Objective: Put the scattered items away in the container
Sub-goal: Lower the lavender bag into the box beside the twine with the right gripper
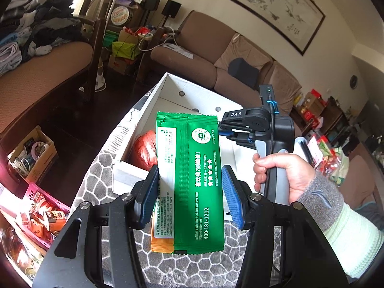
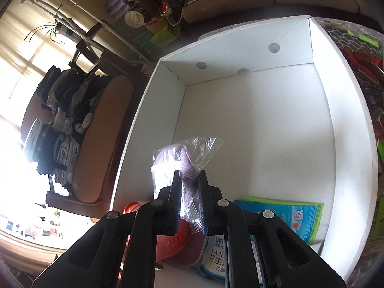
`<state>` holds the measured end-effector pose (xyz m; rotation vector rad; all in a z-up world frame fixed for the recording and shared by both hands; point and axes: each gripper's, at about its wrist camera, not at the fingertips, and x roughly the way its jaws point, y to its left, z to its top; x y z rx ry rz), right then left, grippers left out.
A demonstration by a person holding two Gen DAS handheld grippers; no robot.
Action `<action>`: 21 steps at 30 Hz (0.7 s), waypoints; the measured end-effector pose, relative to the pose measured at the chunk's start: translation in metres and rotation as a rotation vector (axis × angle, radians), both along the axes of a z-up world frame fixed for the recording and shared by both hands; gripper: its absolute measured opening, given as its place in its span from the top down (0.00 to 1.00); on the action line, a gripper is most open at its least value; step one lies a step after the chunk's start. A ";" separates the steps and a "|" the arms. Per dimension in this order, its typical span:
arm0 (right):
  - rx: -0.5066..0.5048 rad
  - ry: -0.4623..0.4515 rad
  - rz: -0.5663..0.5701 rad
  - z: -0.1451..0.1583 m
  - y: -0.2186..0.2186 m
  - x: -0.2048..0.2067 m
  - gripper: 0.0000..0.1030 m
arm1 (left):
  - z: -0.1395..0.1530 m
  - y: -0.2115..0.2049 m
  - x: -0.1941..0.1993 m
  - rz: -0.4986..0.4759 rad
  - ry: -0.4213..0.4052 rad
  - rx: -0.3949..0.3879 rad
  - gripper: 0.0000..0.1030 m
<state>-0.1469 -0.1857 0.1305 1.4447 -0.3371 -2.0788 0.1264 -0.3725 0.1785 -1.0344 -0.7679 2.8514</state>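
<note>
While the green packet (image 1: 199, 182) reads "400-181-1212" in white print, with a round seal and five stars, an orange-ended packet (image 1: 162, 236) sits behind it; both pinched upright in the left tool (image 1: 189, 192), just before the white box (image 1: 172, 88). Right tool (image 2: 190, 196), marked "DAS" in the left view, is clamped on a clear plastic bag (image 2: 192, 151) of purplish stuff above the box. Inside: red bag (image 2: 172, 240), blue-green packets (image 2: 288, 216). Patterned surface (image 1: 100, 180) under the box.
</note>
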 end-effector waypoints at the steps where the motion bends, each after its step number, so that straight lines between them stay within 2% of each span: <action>1: 0.031 0.001 -0.006 -0.003 -0.002 0.005 0.89 | 0.002 0.001 0.002 -0.001 0.003 0.002 0.53; 6: 0.156 0.018 -0.032 -0.022 -0.018 0.016 0.89 | 0.014 0.006 0.014 0.001 0.018 -0.012 0.53; 10: 0.237 0.101 -0.044 -0.017 -0.023 0.020 0.89 | 0.019 0.003 0.022 0.010 0.021 -0.015 0.53; 13: 0.306 0.186 -0.002 -0.010 -0.033 0.025 0.89 | 0.020 0.002 0.025 0.012 0.023 -0.015 0.53; 17: 0.342 0.211 0.121 -0.010 -0.050 0.043 0.89 | 0.017 0.001 0.025 0.008 0.020 -0.010 0.53; 19: 0.345 0.179 0.175 -0.013 -0.055 0.053 0.89 | 0.016 0.001 0.025 0.008 0.022 -0.005 0.53; 21: 0.284 0.048 0.197 -0.025 -0.055 0.052 0.89 | 0.016 0.001 0.024 0.007 0.023 0.002 0.53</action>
